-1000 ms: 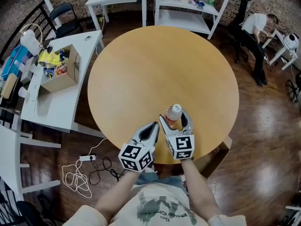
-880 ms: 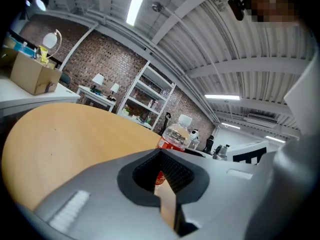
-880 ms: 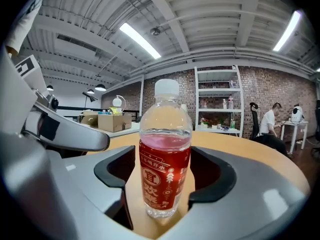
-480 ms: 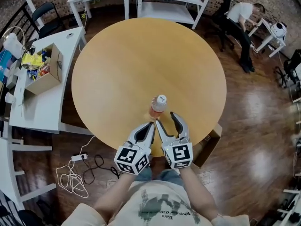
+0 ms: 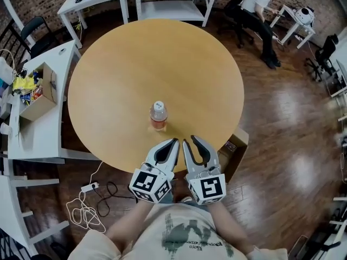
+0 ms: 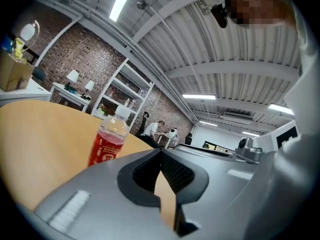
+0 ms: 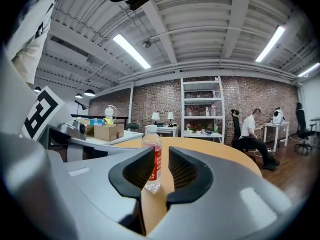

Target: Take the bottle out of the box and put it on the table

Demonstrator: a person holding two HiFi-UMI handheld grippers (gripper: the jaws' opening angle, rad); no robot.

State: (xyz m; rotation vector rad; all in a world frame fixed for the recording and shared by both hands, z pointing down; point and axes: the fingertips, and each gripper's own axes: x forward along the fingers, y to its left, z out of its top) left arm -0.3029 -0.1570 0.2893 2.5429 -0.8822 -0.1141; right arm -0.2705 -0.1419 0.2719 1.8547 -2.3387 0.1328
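Observation:
The bottle, clear with a red label and a white cap, stands upright by itself on the round wooden table. Both grippers hang side by side at the table's near edge, short of the bottle. My left gripper has its jaws together and holds nothing; the bottle shows up-left of its tips. The jaws of my right gripper are closing with nothing between them. Through their narrow gap the bottle is seen well ahead on the table.
A brown cardboard box sits on the floor under the table's right near edge. At the left, a white table bears another open box of packets. White shelves and a seated person are at the back. Cables lie on the floor.
My right gripper, which stood open around the bottle, has drawn back toward me and narrowed its jaws. The left gripper drew back with it. The bottle stays standing on the table.

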